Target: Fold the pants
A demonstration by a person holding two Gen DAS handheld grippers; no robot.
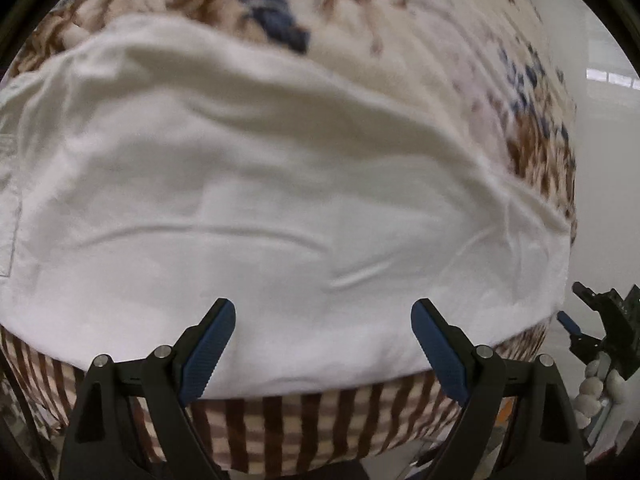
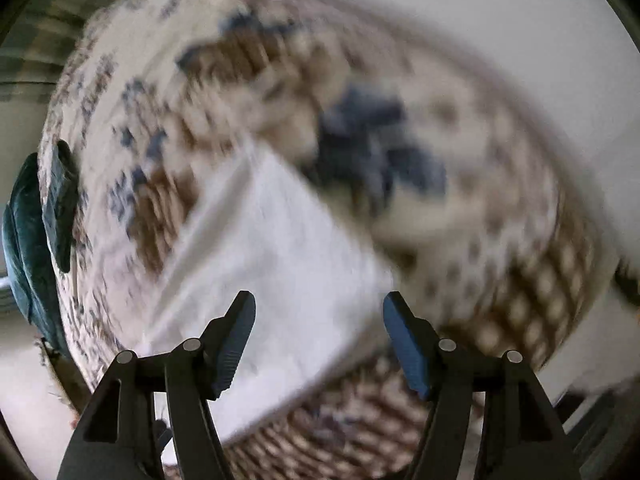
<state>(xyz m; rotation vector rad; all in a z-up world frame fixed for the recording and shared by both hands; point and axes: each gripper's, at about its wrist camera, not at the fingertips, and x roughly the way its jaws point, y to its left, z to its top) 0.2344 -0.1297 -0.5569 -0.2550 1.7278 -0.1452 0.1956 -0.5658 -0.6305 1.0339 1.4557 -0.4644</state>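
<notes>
White pants lie spread flat on a patterned blanket, with a few shallow creases. My left gripper is open and empty, just above the near edge of the pants. In the right wrist view, which is blurred, the pants show as a white folded shape on the blanket. My right gripper is open and empty above the pants' near end. The right gripper also shows at the right edge of the left wrist view.
The blanket has brown checks and blue flowers, with a striped brown border hanging over the near edge. A dark teal item lies at the left side of the bed. Pale floor lies to the right.
</notes>
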